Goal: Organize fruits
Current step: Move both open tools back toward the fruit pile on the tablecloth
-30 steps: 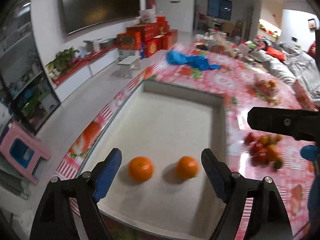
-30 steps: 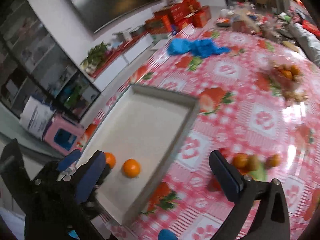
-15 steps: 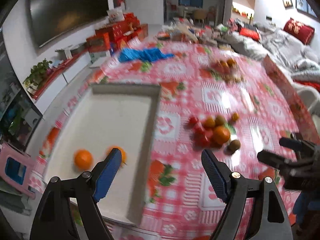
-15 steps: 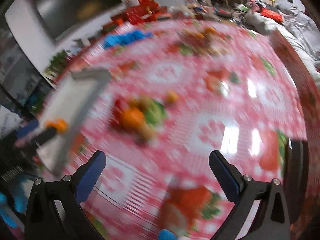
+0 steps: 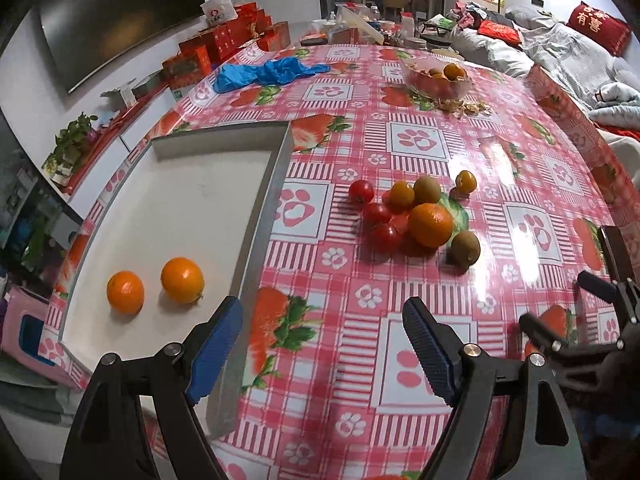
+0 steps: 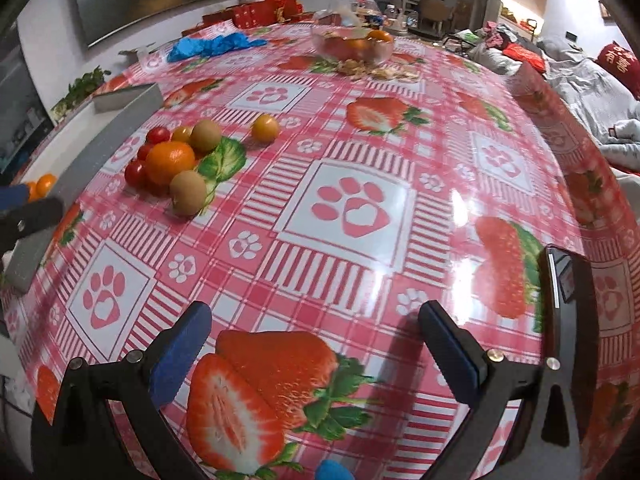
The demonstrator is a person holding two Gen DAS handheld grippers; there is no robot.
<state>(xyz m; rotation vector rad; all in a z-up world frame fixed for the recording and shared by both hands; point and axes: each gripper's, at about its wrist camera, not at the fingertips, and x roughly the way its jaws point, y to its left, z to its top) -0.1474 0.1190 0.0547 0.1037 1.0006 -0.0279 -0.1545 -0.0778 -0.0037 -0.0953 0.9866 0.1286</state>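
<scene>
A grey tray (image 5: 262,216) lies at the table's left and holds two oranges (image 5: 182,280) (image 5: 125,292). Right of it is a pile of fruit: an orange (image 5: 431,225), two kiwis (image 5: 465,248), red cherry tomatoes (image 5: 361,191) and small yellow fruits (image 5: 466,181). My left gripper (image 5: 322,344) is open and empty, above the tray's right wall near the front edge. My right gripper (image 6: 316,346) is open and empty over bare tablecloth; the pile (image 6: 170,162) lies far to its left. The right gripper also shows in the left wrist view (image 5: 560,312).
A glass bowl of fruit (image 5: 436,76) with peel scraps beside it stands at the back. A blue cloth (image 5: 264,72) lies at the back left. A dark phone-like slab (image 6: 562,276) lies near the table's right edge. A sofa with bedding is beyond.
Both grippers swung right and pulled back from the tray. The left one now faces the tray wall and fruit pile; the right one faces open tablecloth. The two oranges stay in the tray.
</scene>
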